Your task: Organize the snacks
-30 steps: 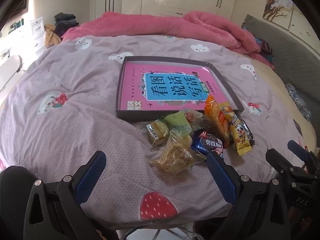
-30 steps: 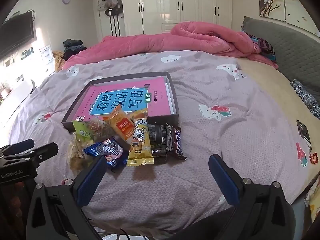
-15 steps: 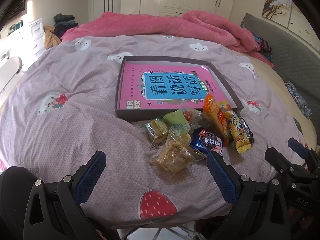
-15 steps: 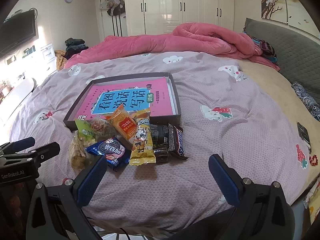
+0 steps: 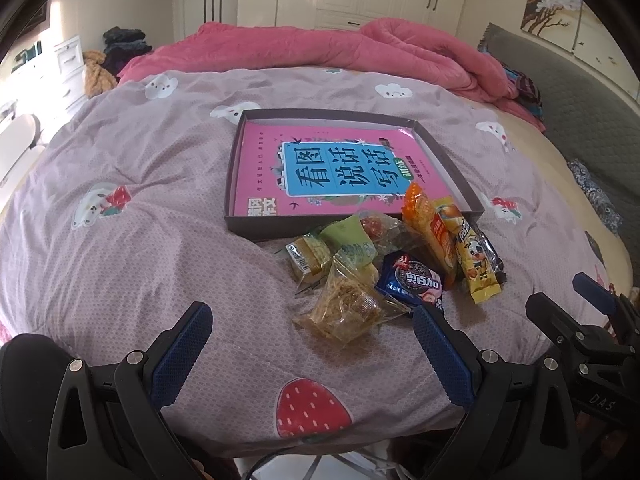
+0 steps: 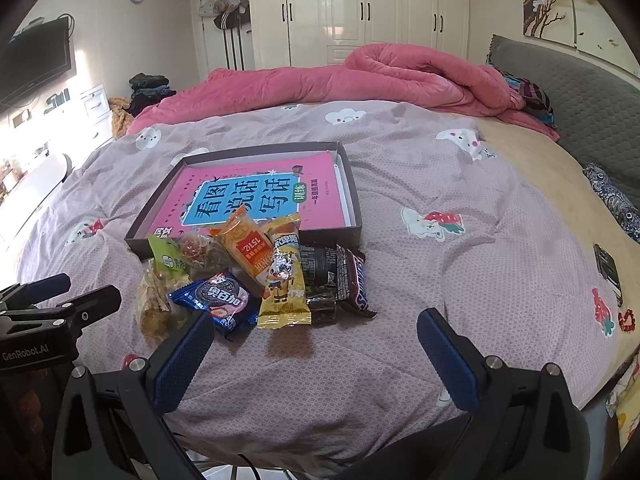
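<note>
A pile of snack packets lies on the bed against the near edge of a shallow dark box that holds a pink book. The pile includes a blue Oreo pack, a clear bag of yellowish snack, an orange packet, a yellow panda bar and a Snickers bar. My left gripper is open and empty just short of the clear bag. My right gripper is open and empty in front of the pile.
A crumpled pink blanket lies across the far side of the bed. A grey headboard is at the right. A phone lies near the bed's right edge. The bed's near edge is under both grippers.
Both grippers have tilted or risen slightly, so the pile and box sit a little higher in view. Nothing on the bed has moved.
</note>
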{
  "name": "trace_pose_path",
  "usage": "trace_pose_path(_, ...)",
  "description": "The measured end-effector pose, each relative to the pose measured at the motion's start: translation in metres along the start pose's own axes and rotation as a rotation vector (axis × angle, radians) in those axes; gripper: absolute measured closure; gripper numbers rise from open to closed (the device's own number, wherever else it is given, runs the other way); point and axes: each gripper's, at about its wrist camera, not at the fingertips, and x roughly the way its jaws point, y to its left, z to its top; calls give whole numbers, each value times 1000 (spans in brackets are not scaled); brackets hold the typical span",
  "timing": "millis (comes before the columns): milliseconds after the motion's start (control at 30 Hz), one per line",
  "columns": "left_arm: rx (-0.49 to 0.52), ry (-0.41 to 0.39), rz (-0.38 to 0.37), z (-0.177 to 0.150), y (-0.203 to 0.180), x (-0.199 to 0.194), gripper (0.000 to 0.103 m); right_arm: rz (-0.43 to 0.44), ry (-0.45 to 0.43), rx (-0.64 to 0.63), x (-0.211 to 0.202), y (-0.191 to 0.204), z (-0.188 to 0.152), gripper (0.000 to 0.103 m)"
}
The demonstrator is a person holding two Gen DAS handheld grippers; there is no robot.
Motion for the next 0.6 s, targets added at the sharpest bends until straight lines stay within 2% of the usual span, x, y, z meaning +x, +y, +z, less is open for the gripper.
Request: trace_pose_path(600,4,0,-1,0,0,0,3,2,-2,2,-1,1,0,1)
